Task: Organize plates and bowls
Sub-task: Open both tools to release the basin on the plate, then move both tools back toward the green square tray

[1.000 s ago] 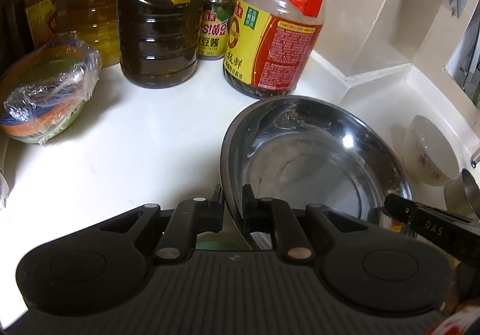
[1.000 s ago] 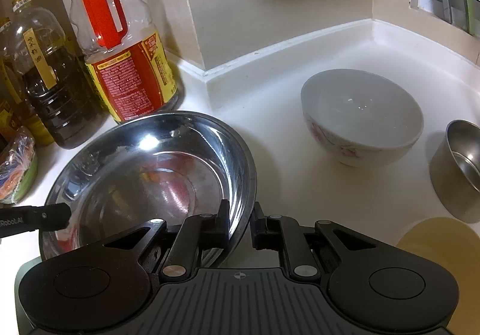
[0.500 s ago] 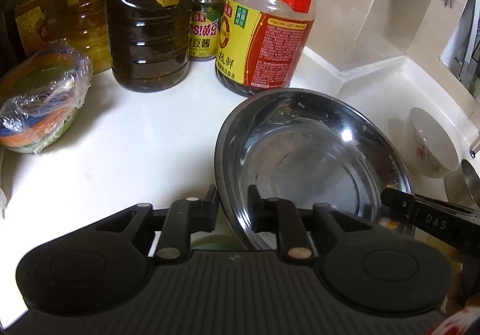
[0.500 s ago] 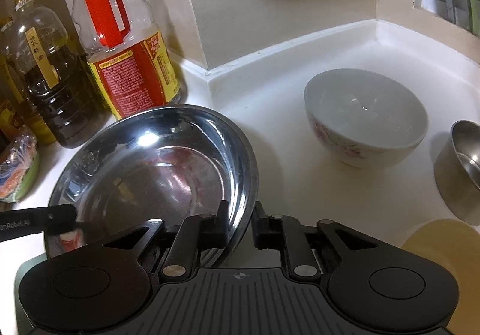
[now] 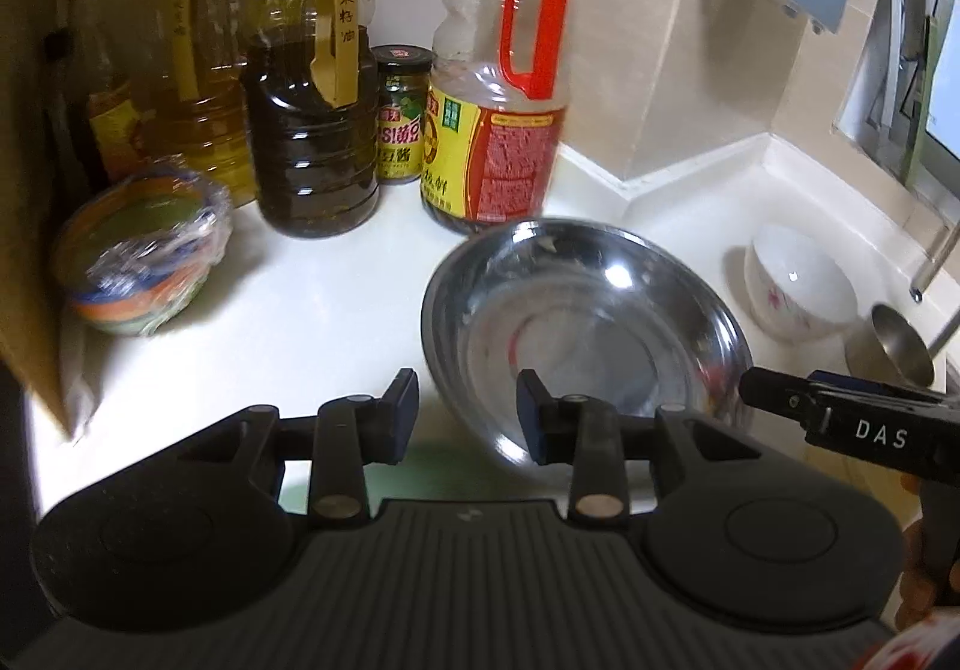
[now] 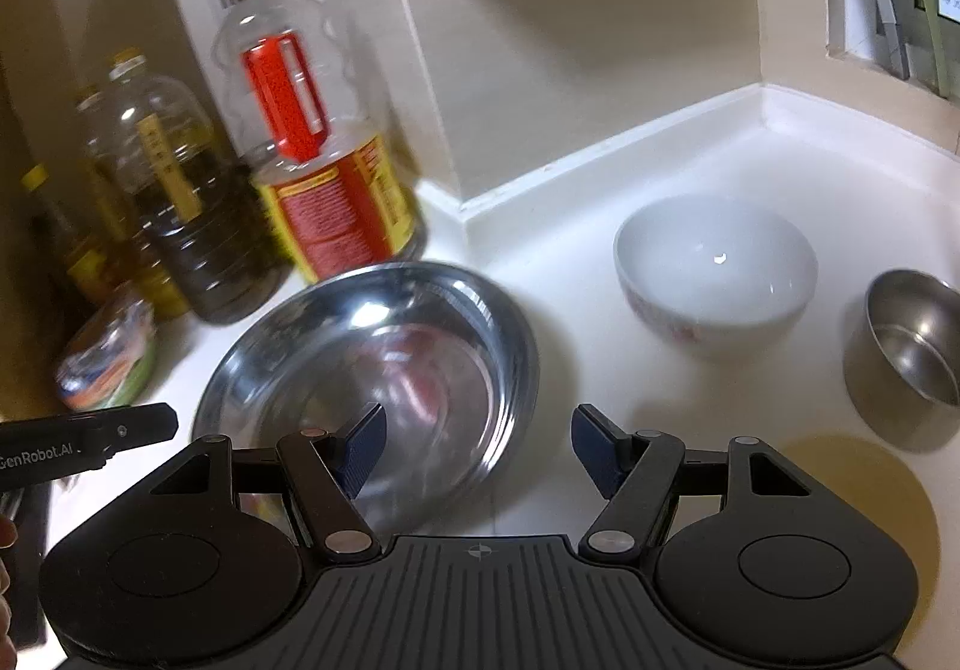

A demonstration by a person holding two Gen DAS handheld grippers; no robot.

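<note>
Both grippers are spread open and gripping nothing right now. The left gripper (image 5: 468,406) straddles the near rim of the big steel basin (image 5: 585,322), which sits mid-frame on the white counter (image 5: 288,322). The right gripper (image 6: 477,442) hangs over its other edge. White floral bowl (image 6: 714,274) sits right of centre, small steel cup (image 6: 912,346) at the far right (oil bottles (image 5: 312,129) crowd the upper left).

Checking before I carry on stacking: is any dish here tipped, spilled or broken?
Nothing stands out. The steel basin, white bowl and small steel cup all sit upright on the counter, unbroken, with no spill.
</note>
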